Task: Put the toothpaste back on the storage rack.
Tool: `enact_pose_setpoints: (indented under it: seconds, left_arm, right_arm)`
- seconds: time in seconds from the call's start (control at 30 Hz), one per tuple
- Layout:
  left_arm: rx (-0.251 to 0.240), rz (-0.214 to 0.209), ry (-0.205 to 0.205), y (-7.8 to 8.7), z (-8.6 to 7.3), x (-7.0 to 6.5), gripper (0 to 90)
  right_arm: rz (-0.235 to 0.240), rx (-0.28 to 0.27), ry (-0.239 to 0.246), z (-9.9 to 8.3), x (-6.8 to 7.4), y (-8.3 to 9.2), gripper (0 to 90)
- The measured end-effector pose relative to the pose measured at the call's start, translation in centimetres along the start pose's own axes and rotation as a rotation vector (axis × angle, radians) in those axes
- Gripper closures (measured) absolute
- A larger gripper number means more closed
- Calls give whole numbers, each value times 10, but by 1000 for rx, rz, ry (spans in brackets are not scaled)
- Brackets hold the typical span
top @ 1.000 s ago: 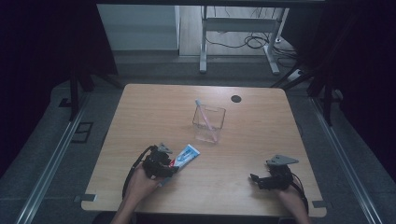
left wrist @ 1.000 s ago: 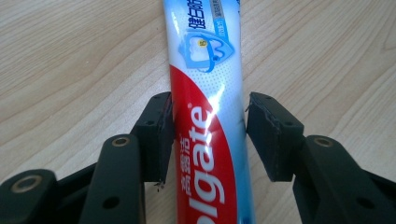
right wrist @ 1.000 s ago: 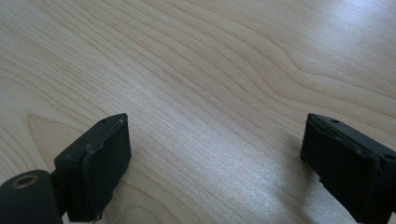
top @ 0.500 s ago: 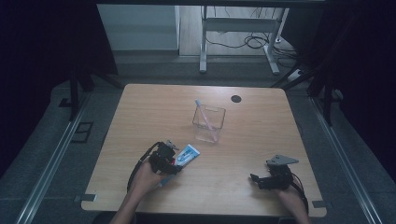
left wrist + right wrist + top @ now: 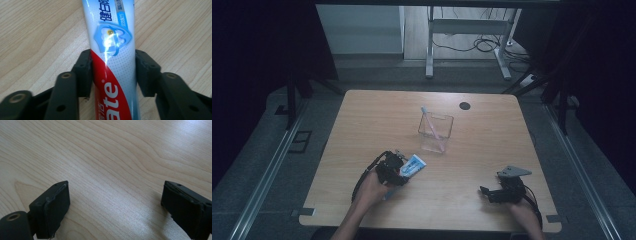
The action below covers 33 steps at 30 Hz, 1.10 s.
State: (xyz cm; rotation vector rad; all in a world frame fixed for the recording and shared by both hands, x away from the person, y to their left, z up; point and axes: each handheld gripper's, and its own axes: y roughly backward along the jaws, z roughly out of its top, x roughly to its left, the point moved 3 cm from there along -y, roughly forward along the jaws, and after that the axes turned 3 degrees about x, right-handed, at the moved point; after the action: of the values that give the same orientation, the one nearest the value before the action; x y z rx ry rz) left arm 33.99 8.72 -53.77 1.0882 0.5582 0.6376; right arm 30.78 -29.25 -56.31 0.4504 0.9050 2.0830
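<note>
Since the earlier frame, the left claw (image 5: 404, 170) has slid a little along the toothpaste tube (image 5: 413, 165) and its jaws have just been closing, with the tube between them. In the left gripper view the pads (image 5: 84, 72) now sit against both sides of the tube (image 5: 112, 62), which lies flat on the wooden surface (image 5: 362, 125), near the clear holder (image 5: 435, 131) with a toothbrush (image 5: 432, 127) leaning in it. The right claw (image 5: 115, 205) rests wide apart over bare wood, holding nothing. To grip well, I judge the left claw should squeeze evenly across the tube's firm shoulders, keep it centred between the pads, and lift straight up before swinging toward the holder.
</note>
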Motion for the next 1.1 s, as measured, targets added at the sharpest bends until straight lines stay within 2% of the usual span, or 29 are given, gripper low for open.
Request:
enact_pose_setpoints:
  seconds: [0.17, 0.37, 0.5, 0.6, 0.7, 0.93, 1.1]
  left_arm:
    - [-5, -12, 11, 4, 0, 1, 656]
    - [-34, -22, 16, 8, -3, 2, 723]
    - [-59, -32, 25, 9, -5, 4, 736]
    - [-71, -23, 30, 11, -6, 6, 739]
    - [-103, -28, 40, 16, -6, 8, 739]
    - [-175, -31, 35, 32, -1, 10, 737]
    - [-204, -30, 28, 41, 2, 9, 737]
  right_arm:
    - [0, 0, 0, 0, 0, 0, 85]
    - [0, 0, 0, 0, 0, 0, 86]
    - [0, 0, 0, 0, 0, 0, 85]
    - [1, 0, 0, 0, 0, 0, 85]
    - [0, 0, 0, 0, 0, 0, 86]
    - [0, 0, 0, 0, 0, 0, 85]
    - [1, 0, -1, 0, 0, 0, 86]
